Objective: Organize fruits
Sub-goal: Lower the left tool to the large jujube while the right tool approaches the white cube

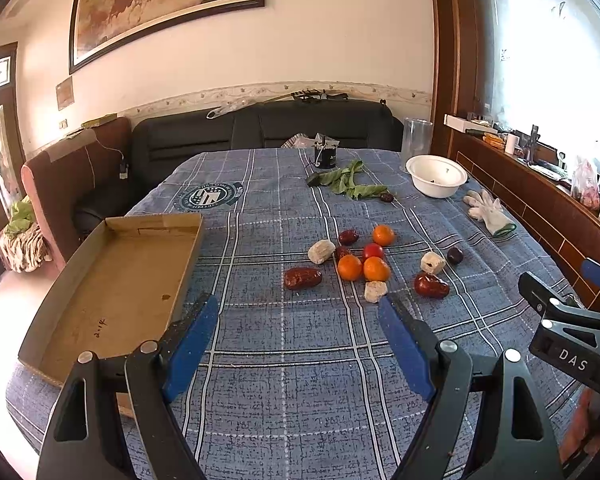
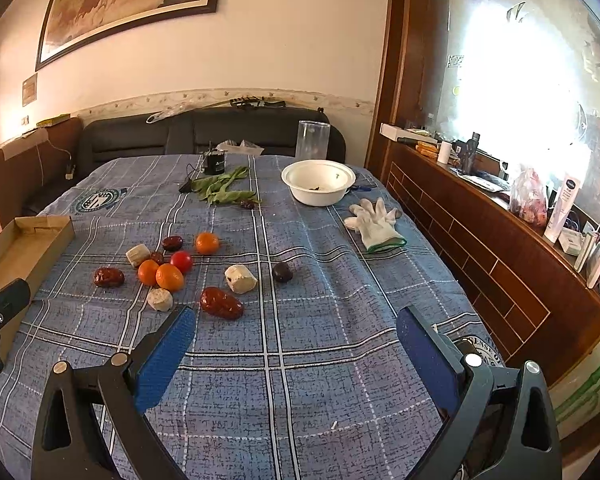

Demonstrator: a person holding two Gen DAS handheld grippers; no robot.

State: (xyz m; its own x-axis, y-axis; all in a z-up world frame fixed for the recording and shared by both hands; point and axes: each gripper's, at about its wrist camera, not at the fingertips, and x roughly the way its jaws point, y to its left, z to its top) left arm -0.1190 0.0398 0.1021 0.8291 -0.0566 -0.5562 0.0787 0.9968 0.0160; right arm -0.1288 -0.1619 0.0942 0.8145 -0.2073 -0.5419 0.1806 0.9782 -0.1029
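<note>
Both claws, left gripper (image 1: 298, 320) and right gripper (image 2: 296, 330), gape wide holding nothing above plaid tablecloth (image 2: 300, 380), fruits (image 1: 364, 264) clustered mid-table beside cardboard tray (image 1: 112, 288), white bowl (image 2: 318, 188) beyond.

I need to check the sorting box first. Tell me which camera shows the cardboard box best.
The left wrist view. There the cardboard box shows nearly whole, open-topped, its bare floor visible, beside the left gripper. The right wrist view catches only its far corner at the left edge.
</note>
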